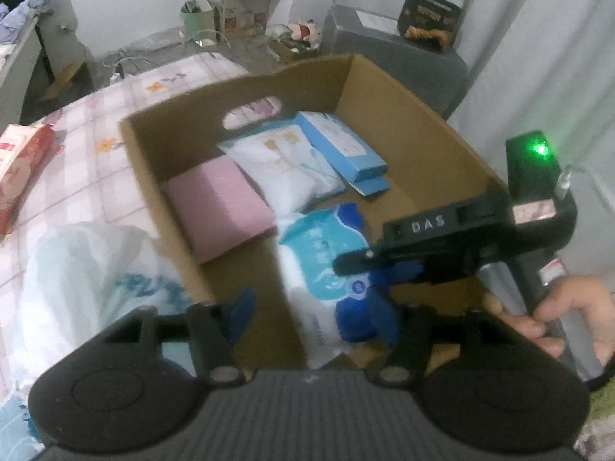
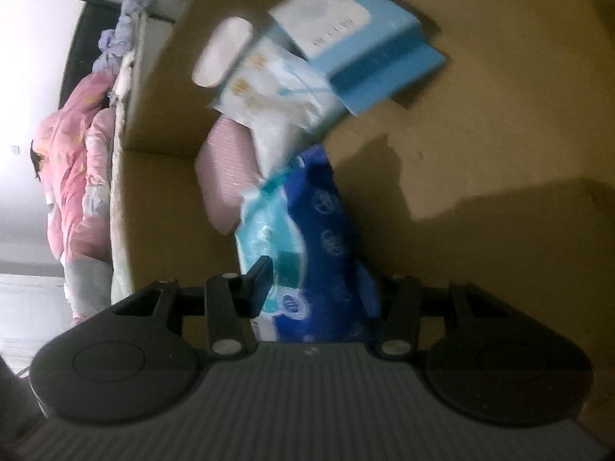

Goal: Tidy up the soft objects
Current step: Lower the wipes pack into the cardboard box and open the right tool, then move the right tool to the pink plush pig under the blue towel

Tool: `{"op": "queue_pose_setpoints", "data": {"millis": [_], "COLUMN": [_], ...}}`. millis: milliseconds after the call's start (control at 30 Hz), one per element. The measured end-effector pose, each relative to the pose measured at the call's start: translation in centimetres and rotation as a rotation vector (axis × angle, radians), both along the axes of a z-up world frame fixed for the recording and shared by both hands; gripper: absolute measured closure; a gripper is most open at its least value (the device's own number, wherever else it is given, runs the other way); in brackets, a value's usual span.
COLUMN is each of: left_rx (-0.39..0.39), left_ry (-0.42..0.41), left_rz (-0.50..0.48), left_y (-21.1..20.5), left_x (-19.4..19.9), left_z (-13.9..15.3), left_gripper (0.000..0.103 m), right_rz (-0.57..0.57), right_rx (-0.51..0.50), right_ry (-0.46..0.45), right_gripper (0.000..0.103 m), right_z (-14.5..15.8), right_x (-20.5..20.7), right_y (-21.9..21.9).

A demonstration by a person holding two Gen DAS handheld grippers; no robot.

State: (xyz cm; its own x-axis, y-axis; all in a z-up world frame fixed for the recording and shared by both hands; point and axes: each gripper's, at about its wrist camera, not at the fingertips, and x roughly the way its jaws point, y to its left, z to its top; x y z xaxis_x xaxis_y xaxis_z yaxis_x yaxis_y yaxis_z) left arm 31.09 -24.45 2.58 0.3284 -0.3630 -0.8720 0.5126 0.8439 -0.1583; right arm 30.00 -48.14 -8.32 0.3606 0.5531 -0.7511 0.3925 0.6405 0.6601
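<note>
Four soft packs lie in the cardboard box (image 1: 384, 88); the blue-and-white tissue pack (image 2: 307, 230) sits gripped in the right hand-held gripper (image 2: 319, 280). Left hand-held gripper (image 1: 311, 311) hangs open over the near rim, bare floor at the box's right.

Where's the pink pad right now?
In the left wrist view, the pink pad lies inside the cardboard box, against its left wall, beside the white packet and behind the blue-and-white pack.

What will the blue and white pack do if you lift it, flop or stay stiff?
The blue and white pack looks like a soft plastic wrapper, so it would probably sag and dent. Its glossy film may be slippery. It seems puffy, so likely light for its size.
</note>
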Motion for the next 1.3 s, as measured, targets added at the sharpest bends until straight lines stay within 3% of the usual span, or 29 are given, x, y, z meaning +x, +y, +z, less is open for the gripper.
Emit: {"op": "queue_pose_setpoints", "data": {"millis": [167, 300, 400, 500, 667, 833, 1000, 1133, 1300], "left_rx": [-0.034, -0.076, -0.082, -0.068, -0.053, -0.024, -0.039, -0.088, -0.154], "left_ry": [-0.049, -0.075, -0.114, -0.16, -0.229, -0.309, -0.305, -0.286, -0.27], "left_rz": [0.012, 0.062, 0.115, 0.165, 0.246, 0.336, 0.393, 0.44, 0.521], "left_y": [3.5, 7.5, 10.6, 13.4, 18.0, 23.1, 27.8, 30.9, 34.4], "left_x": [-0.9, -1.8, -2.5, -3.2, -4.2, -5.5, -7.7, -10.1, -13.0], "left_z": [2.5, 4.5, 5.4, 5.9, 6.2, 6.6, 6.3, 5.8, 4.7], "left_gripper": [0.038, 0.036, 0.032, 0.027, 0.011, 0.0, 0.0, 0.0, 0.0], "right_rz": [0.081, 0.149, 0.179, 0.19, 0.14, 0.065, 0.059, 0.131, 0.322], "right_rx": [-0.096, -0.091, -0.069, -0.125, -0.132, -0.149, -0.195, -0.147, -0.048], "right_ry": [-0.063, -0.081, -0.077, -0.097, -0.095, -0.193, -0.364, -0.47, -0.465], "right_gripper": [0.058, 0.061, 0.061, 0.058, 0.056, 0.049, 0.049, 0.048, 0.048], "right_z": [1.0, 0.6, 0.4, 1.0, 1.8, 5.4, 11.5, 14.9, 15.1], "right_x": [0.9, 2.8, 3.8, 4.2, 3.7, 1.2, -3.0, -5.9, -6.5], "right_y": [2.0, 4.2, 6.2, 7.7, 7.0, 5.7, 6.5, 10.0, 17.9]}}
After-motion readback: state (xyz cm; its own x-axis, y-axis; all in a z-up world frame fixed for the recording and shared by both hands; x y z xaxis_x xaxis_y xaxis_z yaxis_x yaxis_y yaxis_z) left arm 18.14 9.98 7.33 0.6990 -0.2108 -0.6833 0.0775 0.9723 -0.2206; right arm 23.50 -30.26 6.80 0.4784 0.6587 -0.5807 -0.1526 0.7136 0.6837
